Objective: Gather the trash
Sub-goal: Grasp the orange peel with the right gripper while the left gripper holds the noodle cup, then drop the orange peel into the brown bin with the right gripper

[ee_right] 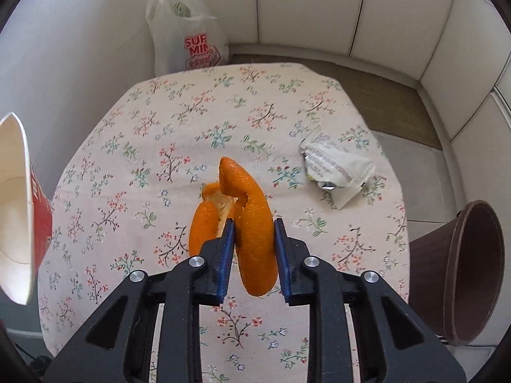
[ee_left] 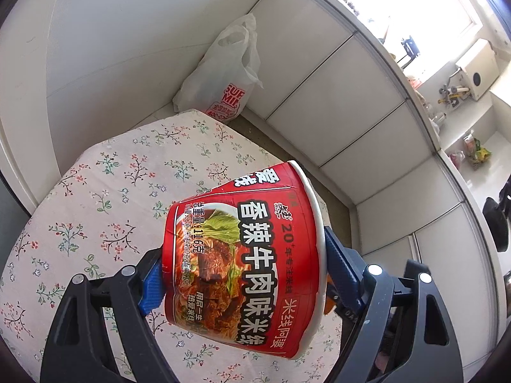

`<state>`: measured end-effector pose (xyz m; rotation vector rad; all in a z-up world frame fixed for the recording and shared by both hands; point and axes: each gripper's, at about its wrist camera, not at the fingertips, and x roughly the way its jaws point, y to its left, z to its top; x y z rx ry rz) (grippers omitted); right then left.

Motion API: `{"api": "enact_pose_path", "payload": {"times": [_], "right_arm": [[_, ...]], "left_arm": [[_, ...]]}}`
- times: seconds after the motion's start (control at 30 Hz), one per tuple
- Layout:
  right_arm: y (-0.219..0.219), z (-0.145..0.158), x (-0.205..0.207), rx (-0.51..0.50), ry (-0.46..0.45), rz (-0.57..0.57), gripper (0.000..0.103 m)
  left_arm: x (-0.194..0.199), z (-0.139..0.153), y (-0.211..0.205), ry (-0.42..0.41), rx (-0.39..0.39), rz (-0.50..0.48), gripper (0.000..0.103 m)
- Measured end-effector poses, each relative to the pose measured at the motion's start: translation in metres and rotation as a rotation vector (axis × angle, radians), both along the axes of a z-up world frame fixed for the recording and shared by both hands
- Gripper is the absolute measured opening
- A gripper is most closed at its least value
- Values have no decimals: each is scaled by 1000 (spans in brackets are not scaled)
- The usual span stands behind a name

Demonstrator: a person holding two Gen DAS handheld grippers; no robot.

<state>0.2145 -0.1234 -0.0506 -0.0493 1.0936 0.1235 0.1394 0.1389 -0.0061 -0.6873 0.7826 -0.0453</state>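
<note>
Two pieces of trash are already in hand, one per tool. The left gripper is spread wide and clamped across a red instant-noodle cup, one pad on its base and the other at its rim, so the cup is held on its side above the near part of the floral tablecloth; in the right wrist view its white inside shows at the far left edge, mouth turned toward the middle of the table. The right gripper has its jaws drawn in narrow and pinching a curled orange peel, which looks lifted clear of the cloth (no contact with it can be made out). So the step in hand appears to be carrying the peel away from the table. The likely next move is to swing it left into the cup's open mouth, which calls for keeping the mouth turned toward it and letting go only once the peel is inside. A crumpled white wrapper remains on the right side of the table, uncollected. A brown bin stands off the table's right edge, and a white plastic bag beyond its far edge.
</note>
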Motion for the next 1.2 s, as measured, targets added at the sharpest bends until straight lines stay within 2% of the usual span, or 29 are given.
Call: {"api": "enact_pose_path", "payload": {"times": [0.23, 0.47, 0.77, 0.9, 0.93, 0.97, 1.0, 1.1, 1.17, 1.2], "right_arm": [[-54, 34, 0, -2, -113, -128, 23], [-137, 53, -22, -61, -221, -341, 24], [-243, 37, -65, -181, -297, -685, 25], [-277, 25, -84, -208, -309, -799, 26], [-283, 23, -88, -214, -309, -820, 40], [-288, 21, -93, -217, -312, -841, 60], [-294, 22, -99, -214, -328, -860, 65], [-309, 27, -113, -202, -360, -882, 69], [-318, 34, -126, -193, -399, -908, 86], [-323, 36, -132, -195, -419, -926, 90]], "left_arm": [[5, -3, -14, 9, 41, -20, 82], [10, -7, -28, 14, 84, -43, 82], [15, -15, -55, 24, 156, -90, 82], [16, -18, -71, 12, 200, -116, 82], [15, -19, -75, 5, 212, -123, 82], [14, -21, -81, -1, 224, -130, 82], [14, -23, -87, -4, 234, -142, 82], [12, -28, -106, 3, 247, -186, 82], [9, -25, -125, -10, 268, -220, 82], [7, -23, -135, -24, 281, -236, 82]]}}
